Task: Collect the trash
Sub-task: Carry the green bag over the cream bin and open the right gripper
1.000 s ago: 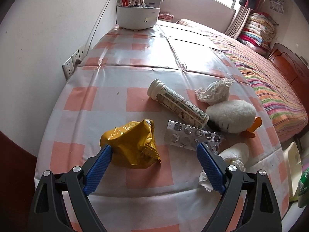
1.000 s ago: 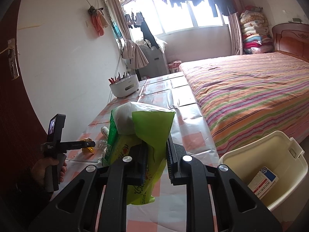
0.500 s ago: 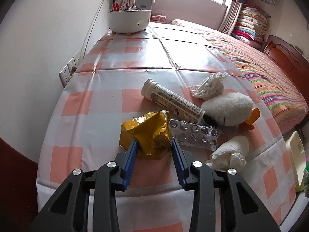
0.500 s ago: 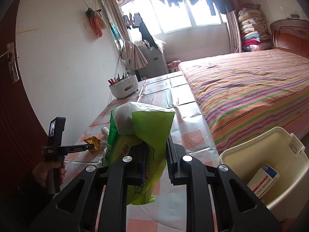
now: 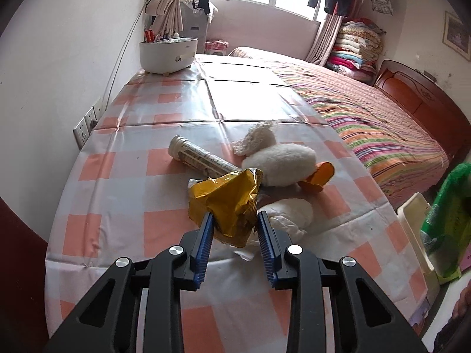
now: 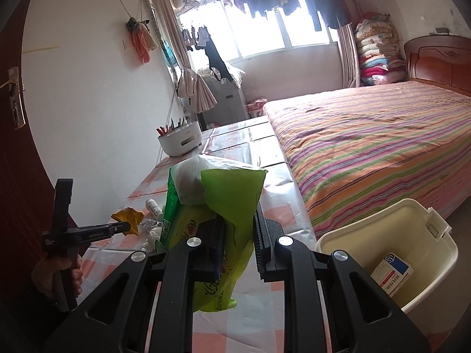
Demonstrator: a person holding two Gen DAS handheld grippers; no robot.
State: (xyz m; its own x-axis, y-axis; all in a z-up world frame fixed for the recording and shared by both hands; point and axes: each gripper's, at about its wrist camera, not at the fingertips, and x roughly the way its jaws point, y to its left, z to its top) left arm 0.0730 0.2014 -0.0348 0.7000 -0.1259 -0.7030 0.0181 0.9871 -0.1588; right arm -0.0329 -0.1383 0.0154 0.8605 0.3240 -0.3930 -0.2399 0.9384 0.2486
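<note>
Left wrist view: left gripper point(image 5: 234, 223) angled down over the checked table point(image 5: 117, 182), blue pads point(image 5: 204, 241) squeezed onto a crumpled gold wrapper point(image 5: 226, 203). Jaws just closed in, now narrow, wrapper pinched between them and lifted clear of the cloth by the look of it. Behind it, lying flat: a white tube point(image 5: 200, 158), a plush duck point(image 5: 282, 167) with orange feet, a lace scrap point(image 5: 259, 138) against the duck's back. White wad point(image 5: 291, 214) just right of the wrapper, partly hidden by it. White pot point(image 5: 167, 54) way back near the wall.

Right wrist view: right gripper point(image 6: 238, 235) clamped tight on a green bag point(image 6: 223, 206), bag standing up between the fingers with white stuff poking out the top, bottom end hanging below the jaws. Tilted only slightly down, pointing over the table toward the bed point(image 6: 376, 135). Cream bin point(image 6: 388, 250) off the table's end at lower right, a small box point(image 6: 391, 273) lying in it. Far left of that same view: a hand point(image 6: 59, 276) wrapped round the left gripper's handle, fingers curled, tool held roughly level and sideways over the table with the wrapper at its tip. Same bag and bin edge peeking in at the right edge of the left wrist view.
</note>
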